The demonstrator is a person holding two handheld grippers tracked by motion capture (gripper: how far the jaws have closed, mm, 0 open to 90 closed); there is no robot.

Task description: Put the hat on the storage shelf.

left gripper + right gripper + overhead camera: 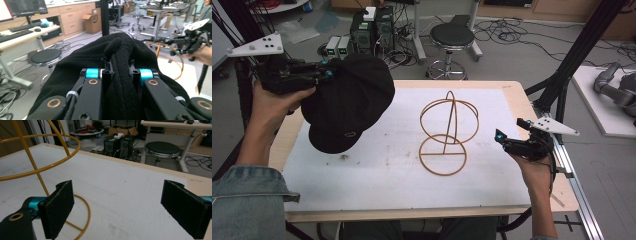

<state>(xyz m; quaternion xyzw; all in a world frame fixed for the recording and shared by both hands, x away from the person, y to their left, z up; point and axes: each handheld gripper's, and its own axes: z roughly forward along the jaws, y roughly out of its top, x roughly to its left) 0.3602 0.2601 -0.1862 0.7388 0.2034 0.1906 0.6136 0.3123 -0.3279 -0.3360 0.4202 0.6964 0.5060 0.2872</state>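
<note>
A black fabric cap (347, 105) hangs in the air over the left part of the table, its brim pointing down toward the near side. My left gripper (329, 70) is shut on a fold of the cap's crown (120, 50), which bunches up between the two jaws (119, 67). A yellow wire hat stand (447, 132) with a round base and a ring-shaped top is upright in the middle of the white mat. My right gripper (501, 137) rests low just right of the stand, open, with nothing between its pads (120, 210); the stand's base ring (85, 212) lies beside its left pad.
The white mat (397, 170) covers most of the wooden table (517, 95). Past the far edge are a black stool (452, 37) and computer boxes (372, 30) on the floor. A black frame post (572, 65) rises at the table's right edge.
</note>
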